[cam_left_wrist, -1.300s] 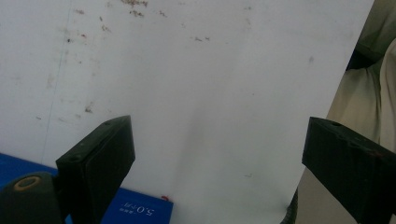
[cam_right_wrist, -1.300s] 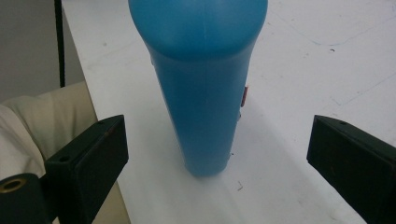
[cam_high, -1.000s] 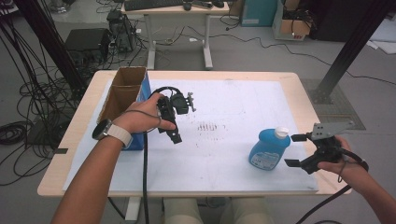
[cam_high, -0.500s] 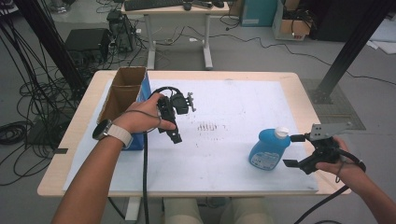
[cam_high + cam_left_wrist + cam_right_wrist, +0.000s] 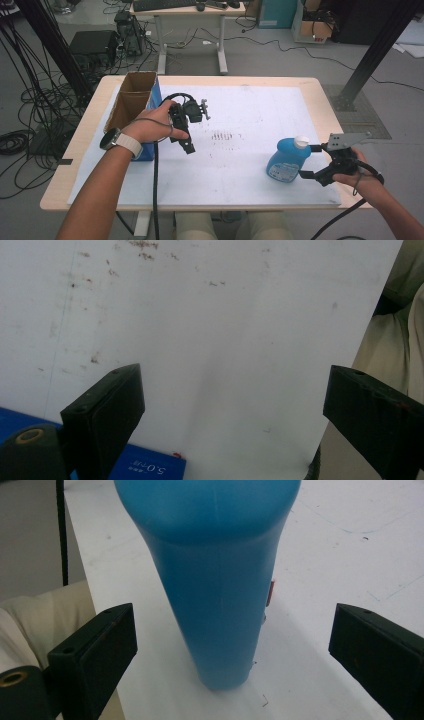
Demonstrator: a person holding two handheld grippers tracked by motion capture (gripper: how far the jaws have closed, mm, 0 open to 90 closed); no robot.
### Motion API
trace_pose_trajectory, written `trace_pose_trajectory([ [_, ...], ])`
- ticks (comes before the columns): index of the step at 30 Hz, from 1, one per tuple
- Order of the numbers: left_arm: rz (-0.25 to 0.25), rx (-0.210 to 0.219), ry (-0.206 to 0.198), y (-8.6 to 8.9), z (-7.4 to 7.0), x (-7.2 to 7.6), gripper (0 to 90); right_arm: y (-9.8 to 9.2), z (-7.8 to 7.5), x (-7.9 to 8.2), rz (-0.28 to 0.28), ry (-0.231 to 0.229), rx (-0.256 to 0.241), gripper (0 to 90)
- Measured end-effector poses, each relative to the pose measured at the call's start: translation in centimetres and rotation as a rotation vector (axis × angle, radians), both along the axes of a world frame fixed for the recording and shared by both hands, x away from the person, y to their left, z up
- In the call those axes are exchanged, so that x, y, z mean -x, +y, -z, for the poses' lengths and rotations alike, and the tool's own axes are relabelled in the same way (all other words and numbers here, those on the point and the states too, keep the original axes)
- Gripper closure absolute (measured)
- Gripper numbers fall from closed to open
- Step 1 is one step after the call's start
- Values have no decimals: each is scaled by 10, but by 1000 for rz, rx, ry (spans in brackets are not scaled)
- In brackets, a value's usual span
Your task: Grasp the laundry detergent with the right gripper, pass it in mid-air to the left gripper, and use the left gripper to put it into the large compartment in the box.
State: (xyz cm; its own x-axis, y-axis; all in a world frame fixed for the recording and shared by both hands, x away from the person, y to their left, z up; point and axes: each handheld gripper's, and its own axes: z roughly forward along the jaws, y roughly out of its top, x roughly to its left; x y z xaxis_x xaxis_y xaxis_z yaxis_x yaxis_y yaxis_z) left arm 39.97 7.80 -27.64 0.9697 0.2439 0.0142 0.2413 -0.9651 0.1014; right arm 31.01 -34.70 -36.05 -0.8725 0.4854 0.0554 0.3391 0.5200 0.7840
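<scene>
Right tongs (image 5: 232, 645) wide open, straddling upright blue plastic bottle (image 5: 212, 575), no contact yet. Left tongs (image 5: 232, 410) wide open, empty, over white surface (image 5: 200, 315). Grasp pending.

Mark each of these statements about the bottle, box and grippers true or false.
1. The blue bottle stands upright on the table. True.
2. The right gripper is shut on the bottle. False: its jaws are open, apart from the bottle.
3. The cardboard box sits at the table's left. True.
4. The left gripper holds the bottle's cap. False: it is open and holds nothing.
</scene>
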Motion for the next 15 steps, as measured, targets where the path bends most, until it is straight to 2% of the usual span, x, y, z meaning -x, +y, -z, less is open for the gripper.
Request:
trace_pose_trajectory([
  [7, -1, 3, -2, 1, 1, 0, 99, 3, 4, 0, 14, 9, -13, 51],
  [8, -4, 0, 0, 0, 1, 0, 99, 5, 6, 0, 27, 13, -29, 50],
  [15, -6, -2, 6, 1, 4, 1, 99, 8, 10, 0, 16, 3, -31, 40],
])
